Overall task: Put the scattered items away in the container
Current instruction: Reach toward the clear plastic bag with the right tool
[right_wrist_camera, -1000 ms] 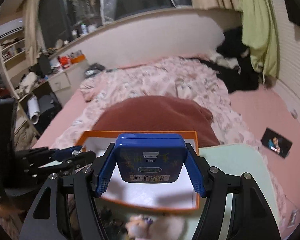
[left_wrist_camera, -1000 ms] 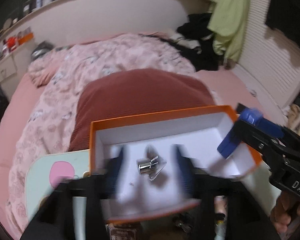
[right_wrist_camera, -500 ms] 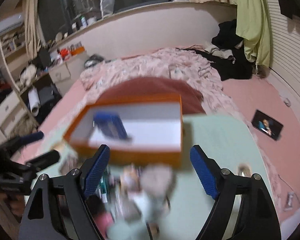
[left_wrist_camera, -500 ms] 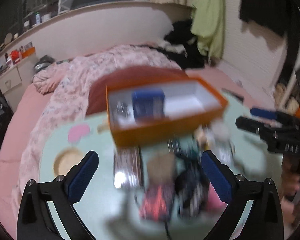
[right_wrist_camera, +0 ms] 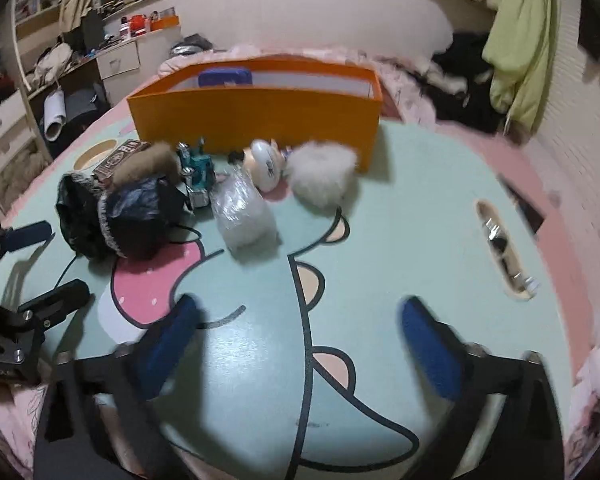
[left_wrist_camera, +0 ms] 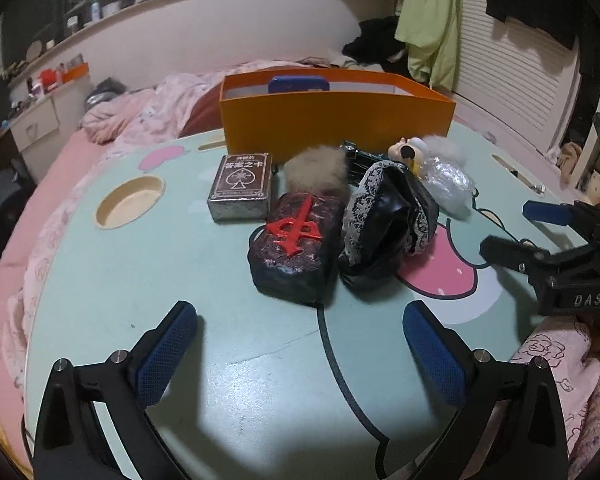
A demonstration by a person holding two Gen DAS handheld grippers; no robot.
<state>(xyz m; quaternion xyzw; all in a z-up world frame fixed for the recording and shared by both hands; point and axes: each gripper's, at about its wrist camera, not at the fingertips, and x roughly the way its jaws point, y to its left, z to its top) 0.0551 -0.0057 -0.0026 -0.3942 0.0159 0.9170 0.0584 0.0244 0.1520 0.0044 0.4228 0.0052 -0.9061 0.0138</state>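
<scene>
Currently between picks: left gripper (left_wrist_camera: 300,344) fully spread, right gripper (right_wrist_camera: 300,344) opening, both empty. Next, grasp the mahjong-tile block (left_wrist_camera: 296,246) for the orange box (left_wrist_camera: 336,126).

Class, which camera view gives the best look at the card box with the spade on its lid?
The left wrist view: the card box lies unblocked, lid and spade in plain sight, near the orange container. In the right wrist view only a corner of it shows behind the black pouch.
</scene>
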